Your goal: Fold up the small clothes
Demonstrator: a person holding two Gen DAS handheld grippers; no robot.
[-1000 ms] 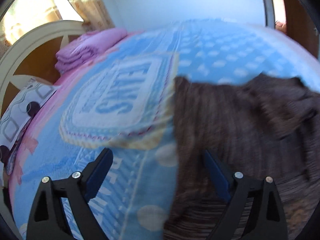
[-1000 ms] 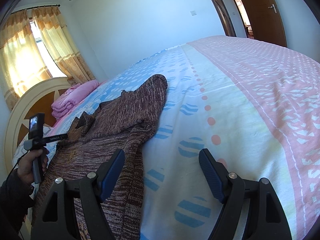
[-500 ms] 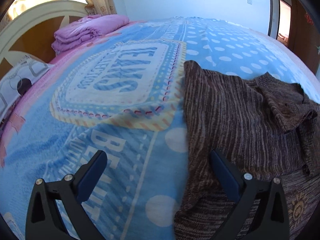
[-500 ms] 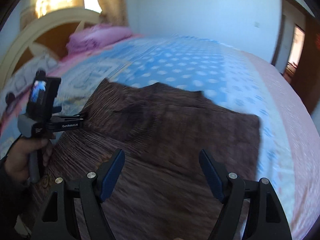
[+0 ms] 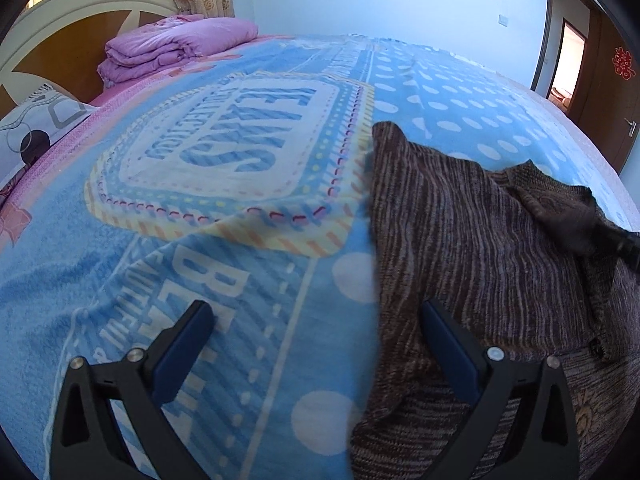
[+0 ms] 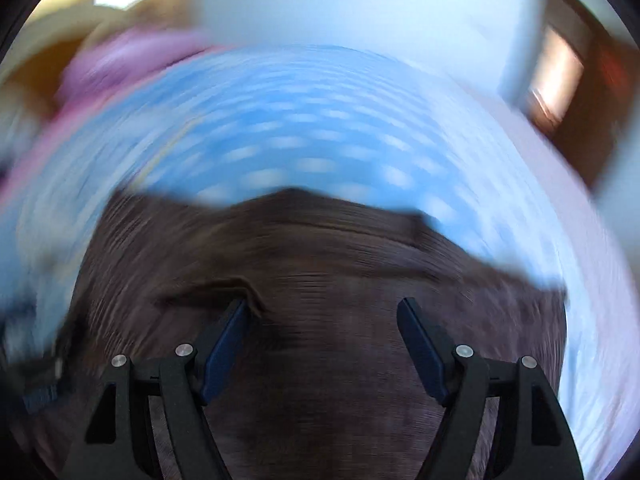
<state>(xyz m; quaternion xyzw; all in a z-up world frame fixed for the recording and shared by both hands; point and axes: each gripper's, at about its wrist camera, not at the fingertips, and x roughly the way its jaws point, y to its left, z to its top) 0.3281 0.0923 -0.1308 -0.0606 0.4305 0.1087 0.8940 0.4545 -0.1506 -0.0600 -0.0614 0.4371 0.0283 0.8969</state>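
Note:
A brown striped knit sweater (image 5: 480,240) lies spread on the blue patterned bedspread (image 5: 200,220). My left gripper (image 5: 316,320) is open and empty, low over the sweater's left edge, its right finger over the knit. In the blurred right wrist view the sweater (image 6: 320,280) fills the lower half. My right gripper (image 6: 322,312) is open and empty just above the middle of the sweater. A folded-over flap (image 5: 560,208) lies on the sweater's right side.
A folded purple quilt (image 5: 176,48) sits at the head of the bed by the cream and wood headboard (image 5: 80,12). A patterned pillow (image 5: 36,128) lies at the left. A brown door (image 5: 612,80) stands at the far right.
My right gripper swung fast from the bed's right side to over the sweater's middle; its view is motion-blurred. My left gripper moved slightly closer along the sweater's left edge.

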